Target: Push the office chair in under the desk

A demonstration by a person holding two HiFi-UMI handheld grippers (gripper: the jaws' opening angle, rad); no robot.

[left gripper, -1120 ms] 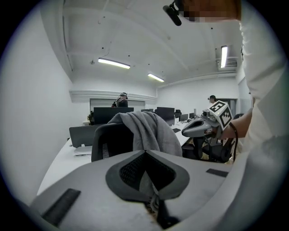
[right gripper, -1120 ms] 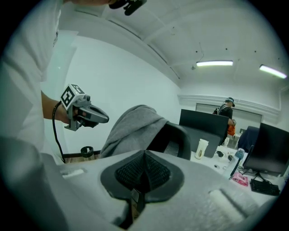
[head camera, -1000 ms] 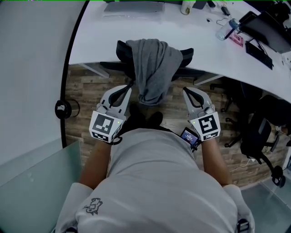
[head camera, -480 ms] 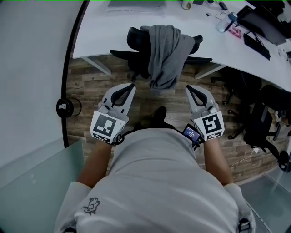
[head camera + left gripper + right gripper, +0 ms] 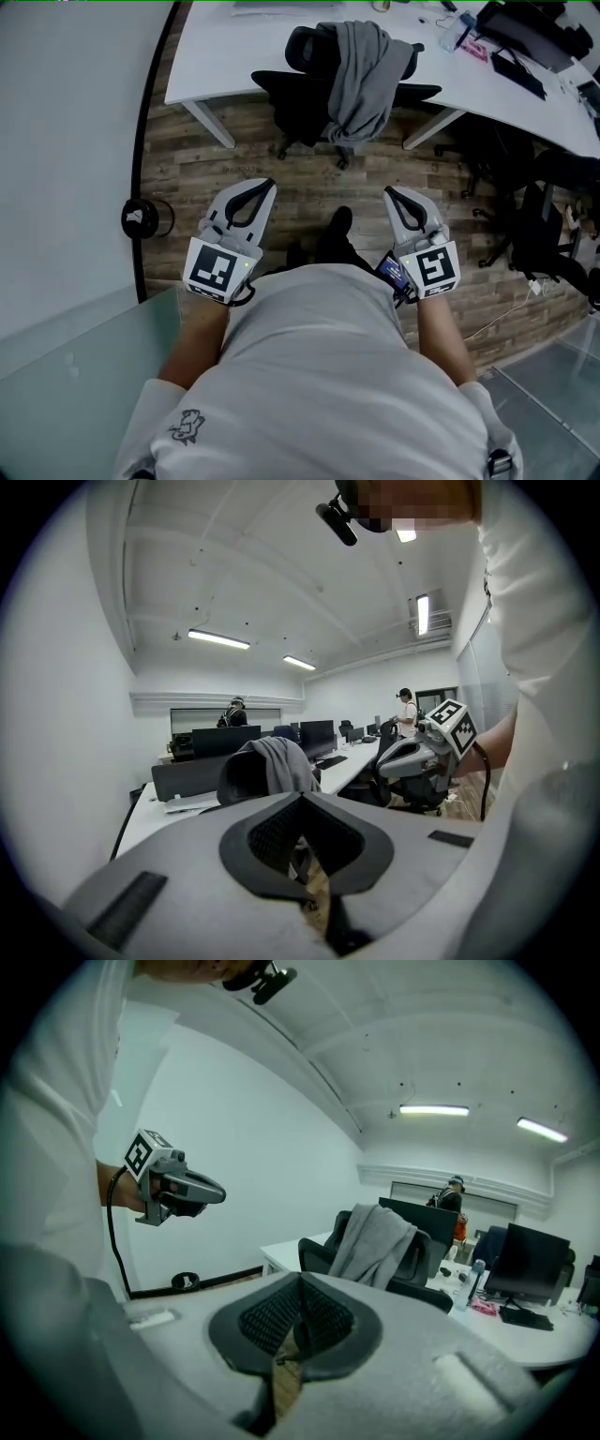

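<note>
**Head view:** the office chair (image 5: 314, 98) stood at the bench (image 5: 225, 56) edge, a grey garment (image 5: 361, 70) draped over its backrest. We held the left gripper (image 5: 265, 185) and right gripper (image 5: 389, 191) well apart from it.

**Left gripper view:** jaws clenched on nothing.

**Right gripper view:** jaws likewise clenched, empty.

**Risks, as we judged them:**
- The garment sliding off under a push.
- The chair veering into the bench leg (image 5: 211, 122) under an uneven shove.
- Armrests catching the bench edge.

Grey garment (image 5: 361, 75), wood-plank floor (image 5: 225, 169), black round object (image 5: 141, 218) by wall, spare black chair (image 5: 539, 239), dark monitor (image 5: 530, 1262)
</note>
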